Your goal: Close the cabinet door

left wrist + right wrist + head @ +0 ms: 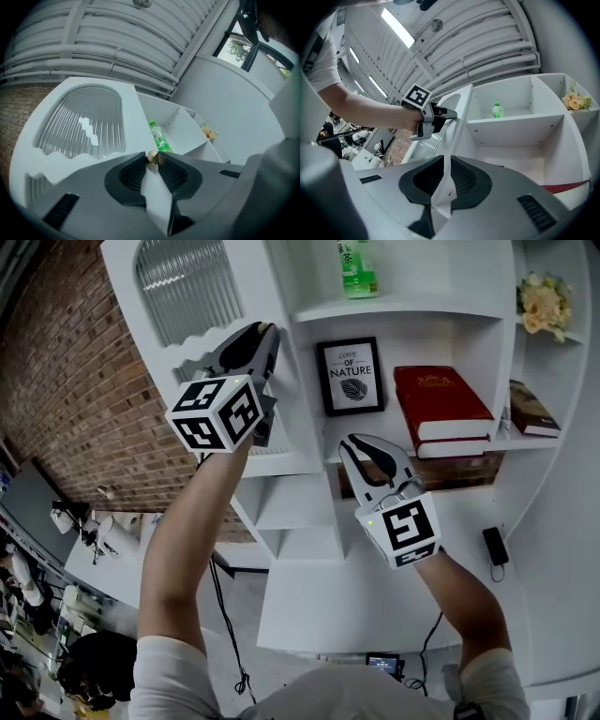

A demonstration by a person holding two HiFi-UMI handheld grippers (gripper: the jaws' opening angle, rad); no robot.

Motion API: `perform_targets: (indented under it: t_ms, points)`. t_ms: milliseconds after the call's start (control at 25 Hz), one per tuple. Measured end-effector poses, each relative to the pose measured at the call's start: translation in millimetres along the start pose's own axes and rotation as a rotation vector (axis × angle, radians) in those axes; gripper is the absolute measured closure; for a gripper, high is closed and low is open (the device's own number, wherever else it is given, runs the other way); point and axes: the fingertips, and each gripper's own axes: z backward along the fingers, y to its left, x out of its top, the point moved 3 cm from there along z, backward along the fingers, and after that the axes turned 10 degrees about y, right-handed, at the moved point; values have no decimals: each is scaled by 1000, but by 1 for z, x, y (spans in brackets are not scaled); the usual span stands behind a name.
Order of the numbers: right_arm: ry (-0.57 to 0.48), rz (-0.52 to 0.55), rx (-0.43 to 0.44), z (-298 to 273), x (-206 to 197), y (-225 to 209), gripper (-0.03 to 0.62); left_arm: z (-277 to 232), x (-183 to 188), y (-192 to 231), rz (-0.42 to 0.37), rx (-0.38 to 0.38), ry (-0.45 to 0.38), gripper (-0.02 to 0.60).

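Nearest the body, the right claw [444,159] hangs low in front of the shelves. Its jaws are drawn together with nothing between them, so it plays no part in this step. It is probably best held back from the opening, so the swinging panel cannot catch it.

Above and to its left, the left claw [152,162] is clenched on the small brass knob [152,156] at the edge of the cabinet door [84,122]. The door is a white panel with a ribbed glass window, and it stands wide open, angled well away from the cabinet [441,329].

The knob is small and round, so it will likely slip if pulled sideways. A firm pinch helps, with the wrist turning as the panel turns so the push follows the door's arc and does not run straight across it. One steady sweep that slows near the frame should seat the door without a bang or a bounce. Letting go makes sense only once the edge sits flush.

Deeper in, the green bottle [356,268] stands on the top shelf. The framed picture [350,376] and the red book [439,404] are on the shelf below. All three seem set far enough back not to foul the door.
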Motion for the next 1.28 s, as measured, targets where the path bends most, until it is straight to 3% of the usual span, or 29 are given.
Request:
perform_targets:
  t_ms: [960, 1280]
  points:
    - [31, -12, 9, -4, -19, -3, 531, -14, -5, 5, -17, 4, 26, 505]
    - [44, -5, -14, -5, -14, 10, 531, -11, -4, 5, -9, -42, 34, 503]
